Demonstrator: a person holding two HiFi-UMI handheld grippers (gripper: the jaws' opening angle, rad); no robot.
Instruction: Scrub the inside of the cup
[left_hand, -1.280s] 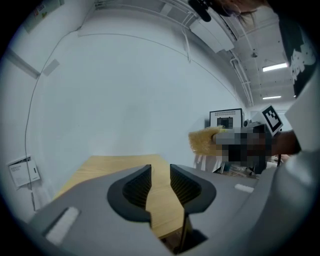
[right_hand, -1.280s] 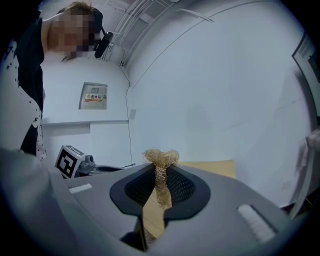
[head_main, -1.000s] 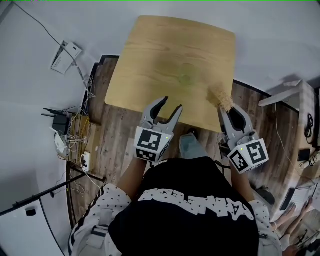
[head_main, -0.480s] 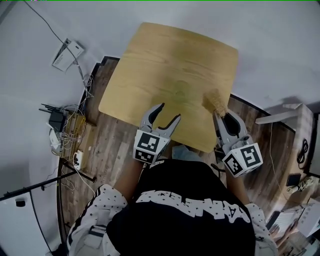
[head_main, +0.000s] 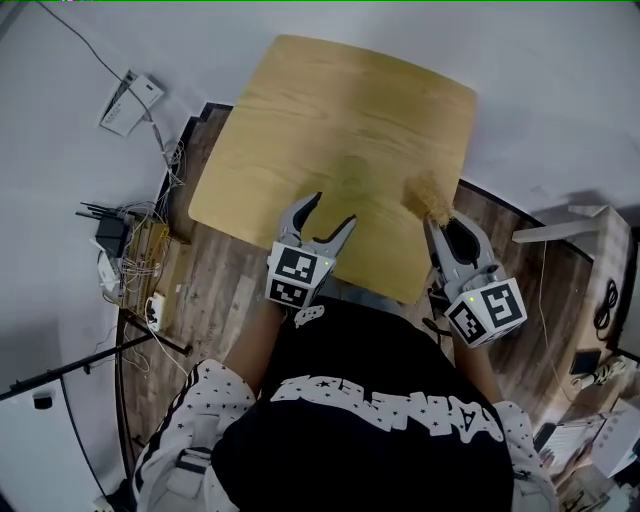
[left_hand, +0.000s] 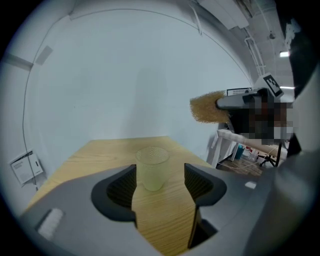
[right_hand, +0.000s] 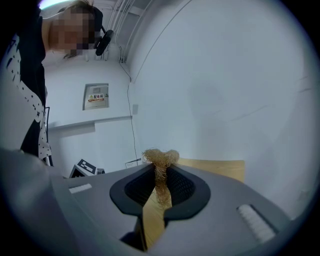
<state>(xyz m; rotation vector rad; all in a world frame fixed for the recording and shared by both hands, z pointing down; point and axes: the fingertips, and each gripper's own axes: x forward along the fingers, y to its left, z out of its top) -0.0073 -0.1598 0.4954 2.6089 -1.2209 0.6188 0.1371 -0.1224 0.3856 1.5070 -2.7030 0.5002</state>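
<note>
Widened jaws of left gripper (head_main: 335, 210) over the last second, now apart and empty, lined up on translucent pale-green plastic cup (left_hand: 151, 168) upright on light wooden counter (head_main: 300, 110), probably to steady it; held tan fibrous scrubber (head_main: 432, 195) clamped in right gripper (head_main: 448, 221), ready for scrubbing.

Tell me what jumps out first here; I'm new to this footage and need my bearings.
The straw-coloured scrubber pinched in the right gripper's fingers, over the wooden table's near right edge. Next the pale translucent cup standing upright on the table, ahead of the left gripper, whose fingers have just been opening with nothing between them.
</note>
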